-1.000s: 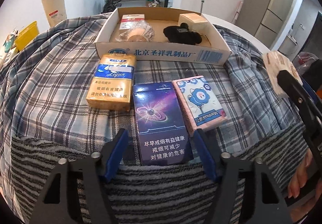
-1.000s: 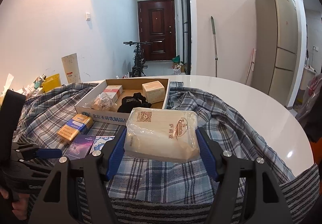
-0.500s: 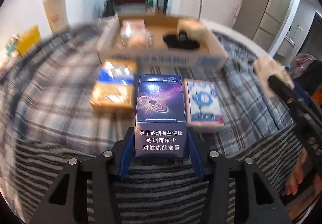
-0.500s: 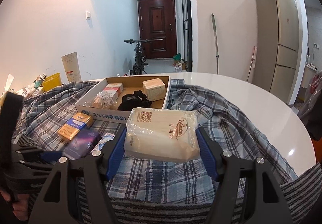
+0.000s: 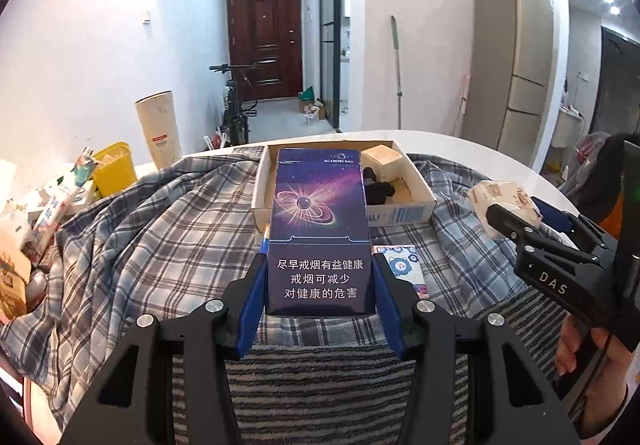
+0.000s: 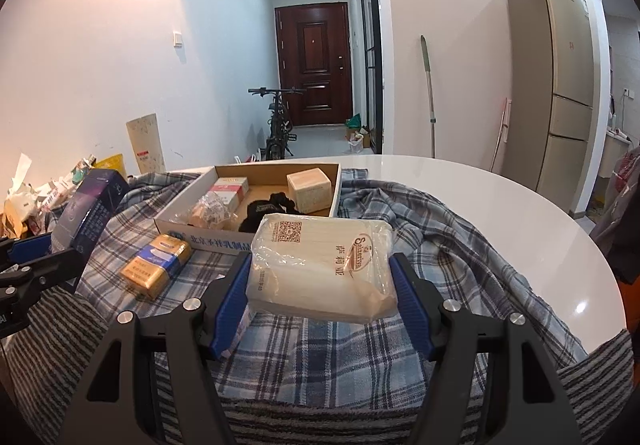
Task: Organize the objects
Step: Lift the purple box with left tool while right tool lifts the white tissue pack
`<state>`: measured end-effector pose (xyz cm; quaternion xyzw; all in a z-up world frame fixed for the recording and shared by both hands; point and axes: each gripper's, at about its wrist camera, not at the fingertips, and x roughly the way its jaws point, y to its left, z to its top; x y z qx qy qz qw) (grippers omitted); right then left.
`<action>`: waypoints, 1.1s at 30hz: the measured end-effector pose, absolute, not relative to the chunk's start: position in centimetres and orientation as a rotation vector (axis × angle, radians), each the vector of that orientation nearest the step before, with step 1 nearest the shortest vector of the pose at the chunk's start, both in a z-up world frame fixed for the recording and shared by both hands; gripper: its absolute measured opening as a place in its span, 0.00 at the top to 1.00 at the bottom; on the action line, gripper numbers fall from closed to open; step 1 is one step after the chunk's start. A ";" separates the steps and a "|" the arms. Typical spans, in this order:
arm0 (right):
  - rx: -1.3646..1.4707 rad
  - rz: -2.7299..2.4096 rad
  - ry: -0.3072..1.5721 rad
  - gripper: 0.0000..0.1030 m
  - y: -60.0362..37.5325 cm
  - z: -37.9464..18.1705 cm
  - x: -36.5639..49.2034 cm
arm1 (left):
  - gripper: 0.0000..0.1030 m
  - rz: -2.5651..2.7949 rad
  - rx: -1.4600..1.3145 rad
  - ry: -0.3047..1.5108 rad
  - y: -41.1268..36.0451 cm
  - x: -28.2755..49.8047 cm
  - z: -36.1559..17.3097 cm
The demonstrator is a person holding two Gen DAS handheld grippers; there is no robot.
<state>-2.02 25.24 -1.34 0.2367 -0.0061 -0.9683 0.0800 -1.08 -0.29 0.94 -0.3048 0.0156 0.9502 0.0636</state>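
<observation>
Gripping purple carton [image 5: 319, 229] in left gripper [image 5: 320, 285], long axis pointing forward, now lifted; right gripper [image 6: 320, 289] clamping tissue pack [image 6: 322, 265].

Both grippers are the same build: chunky black plastic frames with triangular cutouts, round silver screws on the knuckles, and bright blue ribbed pads lining the inside of each finger, on the left gripper [image 5: 319, 277] and the right gripper [image 6: 320, 281] alike. Seen side-on, the right one has "DAS" printed in pale letters on its black body. The person's right hand [image 5: 588, 357] is bare skin, light-toned, nails visible.
</observation>
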 end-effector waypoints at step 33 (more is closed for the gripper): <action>0.559 -2.949 -0.189 0.35 22.2 11.2 -18.9 | 0.49 2.878 -0.817 -0.070 1.0 -19.3 10.8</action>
